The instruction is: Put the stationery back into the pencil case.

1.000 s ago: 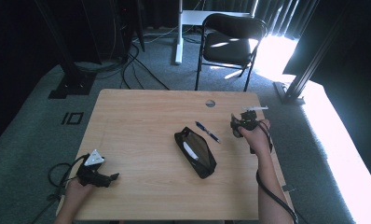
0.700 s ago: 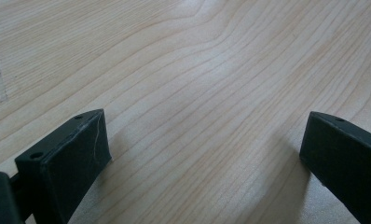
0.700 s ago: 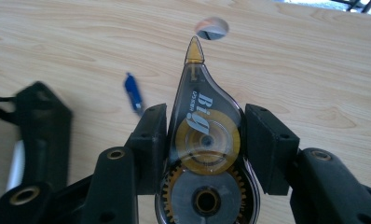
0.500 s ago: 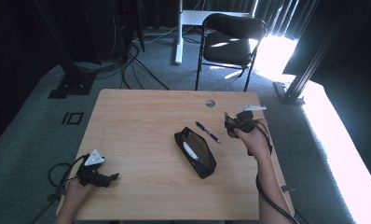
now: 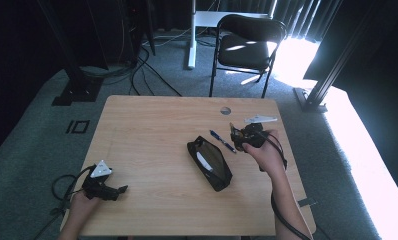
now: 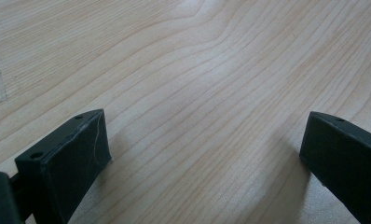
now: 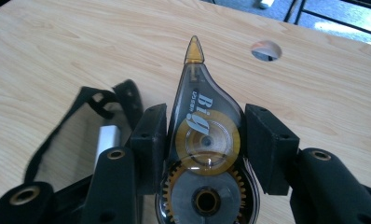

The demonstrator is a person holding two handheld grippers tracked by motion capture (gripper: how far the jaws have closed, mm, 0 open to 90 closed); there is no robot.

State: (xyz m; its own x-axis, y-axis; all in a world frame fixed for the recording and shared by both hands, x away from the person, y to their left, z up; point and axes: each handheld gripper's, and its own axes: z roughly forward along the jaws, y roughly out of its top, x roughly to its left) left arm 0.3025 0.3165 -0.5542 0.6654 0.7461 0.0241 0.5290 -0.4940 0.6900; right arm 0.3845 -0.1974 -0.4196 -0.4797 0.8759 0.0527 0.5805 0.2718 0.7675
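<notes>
My right gripper (image 7: pixel 207 140) is shut on a smoky correction tape dispenser (image 7: pixel 200 107), whose amber tip points away from me. In the high view this gripper (image 5: pixel 238 136) hovers above the table just right of a blue pen (image 5: pixel 223 141). An open black pencil pouch (image 5: pixel 209 162) lies mid-table with a white thing (image 5: pixel 203 159) inside. The right gripper view shows the pouch's rim (image 7: pixel 88 100) at lower left. My left gripper (image 5: pixel 118 191) rests at the table's near-left corner. Its jaws (image 6: pixel 207 154) stand open over bare wood.
The wooden table (image 5: pixel 152 130) has a round cable hole (image 5: pixel 225 110) near its far right edge. A black chair (image 5: pixel 247 45) and a white desk leg stand beyond the table. Cables run over the grey carpet at the left.
The right gripper has moved left and a little up with the correction tape, closer to the pen and pouch. The left gripper has stayed where it was.
</notes>
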